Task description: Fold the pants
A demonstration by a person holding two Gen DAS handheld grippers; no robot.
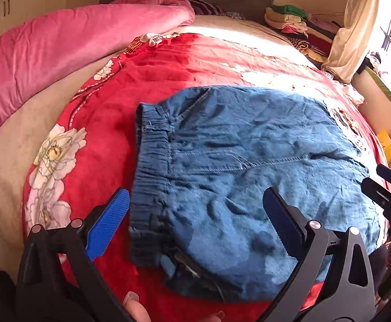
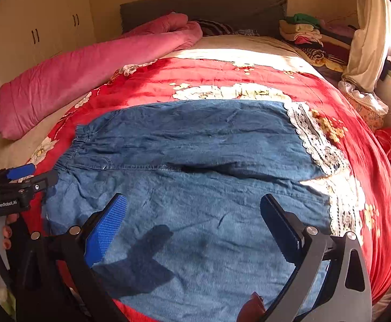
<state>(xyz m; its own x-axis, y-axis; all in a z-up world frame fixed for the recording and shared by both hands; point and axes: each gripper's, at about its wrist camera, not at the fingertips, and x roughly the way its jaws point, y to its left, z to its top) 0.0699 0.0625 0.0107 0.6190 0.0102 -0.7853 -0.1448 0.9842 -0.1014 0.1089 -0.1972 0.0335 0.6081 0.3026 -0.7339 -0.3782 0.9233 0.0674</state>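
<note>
Currently: pants flat on bed, both grippers open

Pants [image 2: 195,161]: blue denim, spread flat on the red blanket [image 2: 343,102], legs side by side. Elastic waistband [image 1: 149,161] at the left, white lace hems [image 2: 318,145] at the right. Cloth creased; sunlight falls across the far edge and the hems.

Left gripper [image 1: 196,220]: above the waistband's near end, jaws wide apart, holding nothing. Blue pad on one finger [image 1: 106,225]. A fingertip [image 1: 131,299] shows at the bottom edge.

Right gripper [image 2: 194,222]: above the near leg, jaws wide apart, holding nothing; its shadow lies on the denim.

Blanket: red, with white flowers, over a beige sheet [image 1: 4,161].

Pink quilt [image 2: 88,75]: rolled, along the far left of the bed.

Clothes pile [image 2: 302,30]: folded, far right by the headboard [image 2: 203,8].

Wardrobe [image 2: 47,26]: far left wall.
</note>
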